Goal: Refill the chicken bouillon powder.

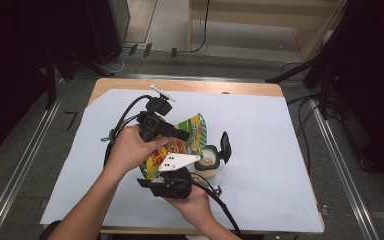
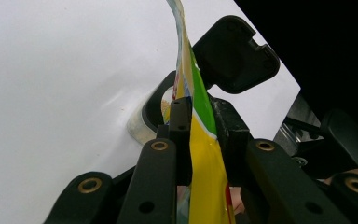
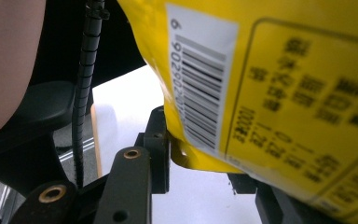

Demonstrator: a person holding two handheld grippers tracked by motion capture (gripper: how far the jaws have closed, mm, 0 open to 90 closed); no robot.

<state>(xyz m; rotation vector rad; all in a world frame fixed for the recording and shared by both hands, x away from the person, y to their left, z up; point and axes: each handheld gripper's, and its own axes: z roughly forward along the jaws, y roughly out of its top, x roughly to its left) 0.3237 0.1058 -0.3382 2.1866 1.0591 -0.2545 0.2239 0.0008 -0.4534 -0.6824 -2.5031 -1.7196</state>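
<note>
Both grippers, left (image 1: 182, 134) and right (image 1: 177, 172), clamp the yellow pouch (image 1: 180, 145), its mouth tilted toward the open jar (image 1: 209, 161) at four o'clock.

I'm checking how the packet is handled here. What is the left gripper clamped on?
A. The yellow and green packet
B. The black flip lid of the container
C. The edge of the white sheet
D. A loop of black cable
A: in the left gripper view, the left gripper has its jaws pressed on both sides of the yellow and green packet, with the open-lidded container behind it.
</note>
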